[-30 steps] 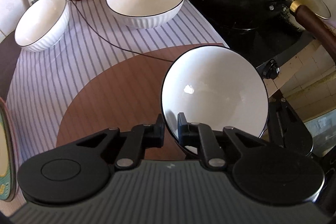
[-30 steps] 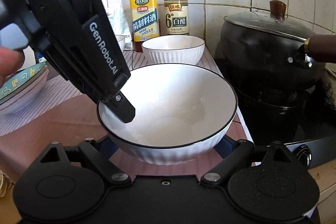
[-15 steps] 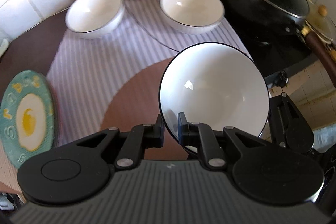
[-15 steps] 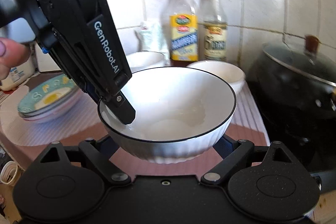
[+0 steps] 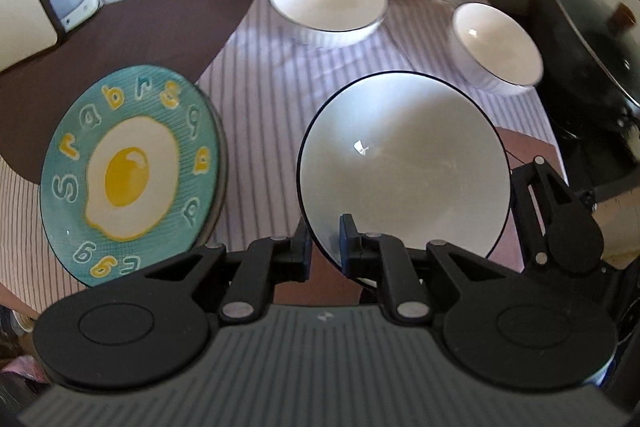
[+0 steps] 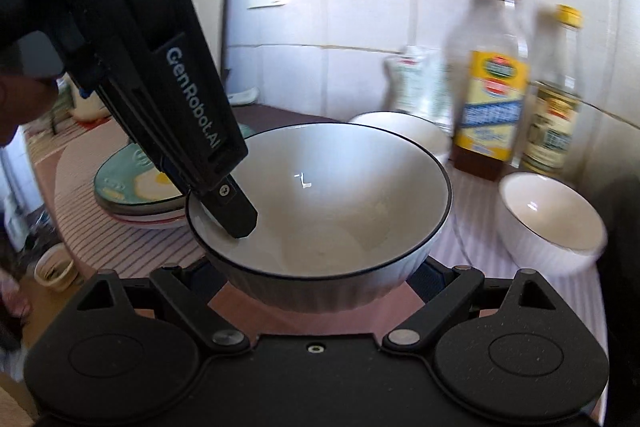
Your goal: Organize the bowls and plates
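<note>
Two grippers hold one white bowl above the striped cloth. Its near rim is pinched between the narrow jaws of the left gripper, one finger inside and one outside. The right gripper stands wide, its fingers flanking the ribbed outer wall; whether they press on it cannot be told. The bowl is glossy, round and black-edged. To the left a teal plate with a fried-egg print tops a stack. Beyond, two smaller white bowls sit on the cloth before two bottles.
</note>
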Available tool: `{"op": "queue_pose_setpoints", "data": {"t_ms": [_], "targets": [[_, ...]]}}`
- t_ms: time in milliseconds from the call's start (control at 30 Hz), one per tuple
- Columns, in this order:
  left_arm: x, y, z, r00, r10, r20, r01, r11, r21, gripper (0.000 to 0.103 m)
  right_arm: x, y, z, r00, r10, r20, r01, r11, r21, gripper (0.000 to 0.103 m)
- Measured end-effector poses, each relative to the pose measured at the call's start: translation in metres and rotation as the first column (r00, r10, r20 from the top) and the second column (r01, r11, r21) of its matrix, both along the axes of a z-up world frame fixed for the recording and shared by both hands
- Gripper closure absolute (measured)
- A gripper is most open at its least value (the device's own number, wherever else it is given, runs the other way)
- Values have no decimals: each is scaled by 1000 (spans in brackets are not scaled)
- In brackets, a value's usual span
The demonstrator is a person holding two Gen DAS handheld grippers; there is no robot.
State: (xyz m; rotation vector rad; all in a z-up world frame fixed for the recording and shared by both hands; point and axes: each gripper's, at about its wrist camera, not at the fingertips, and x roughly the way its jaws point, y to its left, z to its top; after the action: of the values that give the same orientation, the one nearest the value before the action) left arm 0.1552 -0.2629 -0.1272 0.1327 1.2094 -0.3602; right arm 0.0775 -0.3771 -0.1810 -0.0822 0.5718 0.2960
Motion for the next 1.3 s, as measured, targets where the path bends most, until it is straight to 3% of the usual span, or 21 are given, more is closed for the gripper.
{"op": "queue_pose_setpoints", "data": {"t_ms": [467,667,833,933,1067,1133,1300], "targets": [[35,-1,-49,995,17,-101,-19,1000,-25,91,30,11,-36,996,13,-92,-16,999,-32,8],[39,-5,-48,993,11,-120,-11,1000,-2,90,30,11,-42,994,-11,-108,8,1000,-30,8],[40,-9,-37,993,12,-117,-8,999,38,88,18,7,-35,991,-12,-134,-3,994,-111,8],[36,-12,-23,994,-10,-107,16,998,57,80,0,-6,-24,987,-46,-154,28,992,-119,8],[30,-17,-2,992,-56,-110,64,996,65,66,-24,-32,0,972,-139,-192,132,990,-46,7],[27,-21,8,991,-79,-111,87,994,70,61,-28,-47,10,949,-161,-271,171,985,12,7],[22,-33,30,984,-137,-115,142,989,34,54,-44,-78,36,907,-236,-349,307,937,164,8]]}}
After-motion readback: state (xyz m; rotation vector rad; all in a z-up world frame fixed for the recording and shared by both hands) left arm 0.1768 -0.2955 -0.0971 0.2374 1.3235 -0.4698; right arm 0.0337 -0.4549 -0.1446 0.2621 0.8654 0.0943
